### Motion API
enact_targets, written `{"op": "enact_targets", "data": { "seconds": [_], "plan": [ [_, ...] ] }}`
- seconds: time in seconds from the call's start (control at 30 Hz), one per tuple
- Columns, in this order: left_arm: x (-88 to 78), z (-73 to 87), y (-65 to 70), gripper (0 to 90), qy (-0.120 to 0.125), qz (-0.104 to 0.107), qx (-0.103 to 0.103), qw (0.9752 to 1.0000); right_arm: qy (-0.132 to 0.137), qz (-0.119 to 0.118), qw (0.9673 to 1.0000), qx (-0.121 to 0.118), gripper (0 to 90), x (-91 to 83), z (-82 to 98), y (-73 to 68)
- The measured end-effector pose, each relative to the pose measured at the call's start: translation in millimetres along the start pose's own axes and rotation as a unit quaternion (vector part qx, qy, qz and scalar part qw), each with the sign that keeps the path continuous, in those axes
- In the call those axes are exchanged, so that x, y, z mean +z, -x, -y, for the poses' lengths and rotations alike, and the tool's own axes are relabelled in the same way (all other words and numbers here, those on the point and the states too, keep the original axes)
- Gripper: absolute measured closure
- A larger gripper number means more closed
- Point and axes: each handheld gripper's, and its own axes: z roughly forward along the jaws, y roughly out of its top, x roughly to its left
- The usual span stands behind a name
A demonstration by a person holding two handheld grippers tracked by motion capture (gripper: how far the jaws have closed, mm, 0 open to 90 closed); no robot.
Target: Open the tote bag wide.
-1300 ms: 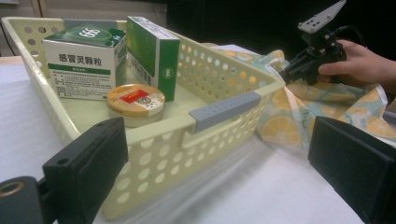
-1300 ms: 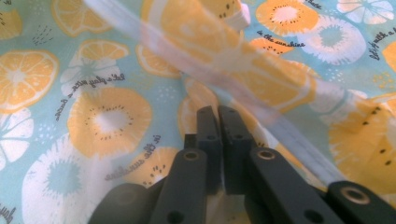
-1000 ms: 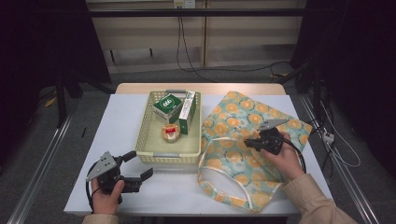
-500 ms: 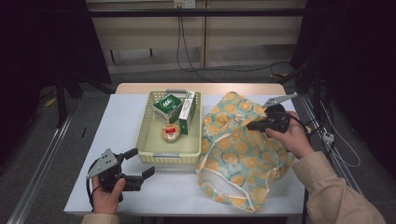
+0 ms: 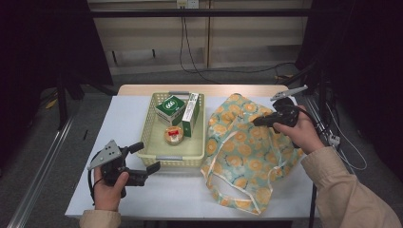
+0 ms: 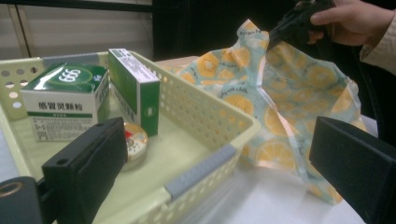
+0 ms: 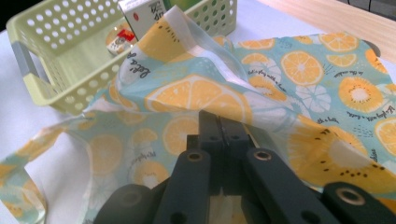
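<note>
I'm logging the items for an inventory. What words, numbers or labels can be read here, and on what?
"666": white figures on the green top of the wide box in the basket.
"感冒灵颗粒": on that box's white front.
Slim green box: small print on its top, too small to read.
Fruit-print bag: cursive script, too blurred to read surely.
Round tin: label unreadable.

The person wears a beige, loose-cut jacket whose sleeves [image 5: 349,190] end in plain cuffs at the wrists, and both hands are bare. The left gripper [image 5: 145,172] is black, with two long, flat-faced jaws, a grey three-cornered plate [image 5: 104,155] with small holes on top and a black cable looping beneath the left hand [image 5: 108,190]. The right gripper [image 5: 258,121], in the right hand [image 5: 300,134], is likewise black with a grey plate and a trailing black cable; up close its arms show round pivot holes with metal rivets.
</note>
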Motion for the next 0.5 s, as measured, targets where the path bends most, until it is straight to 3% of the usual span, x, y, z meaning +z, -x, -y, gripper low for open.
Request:
{"op": "enact_targets", "data": {
  "seconds": [0.37, 0.5],
  "plan": [
    [20.6, -23.3, -8.2, 3.8, -0.015, 0.004, 0.014, 0.9998, 0.007, 0.007, 0.9999, 0.002, 90.0, 0.5, -8.8, -4.0],
    [28.3, -32.4, -15.1, 3.8, -0.018, 0.006, 0.007, 0.9998, 0.014, 0.011, 0.9998, 0.011, 90.0, 0.3, -10.2, -0.5]
  ]
}}
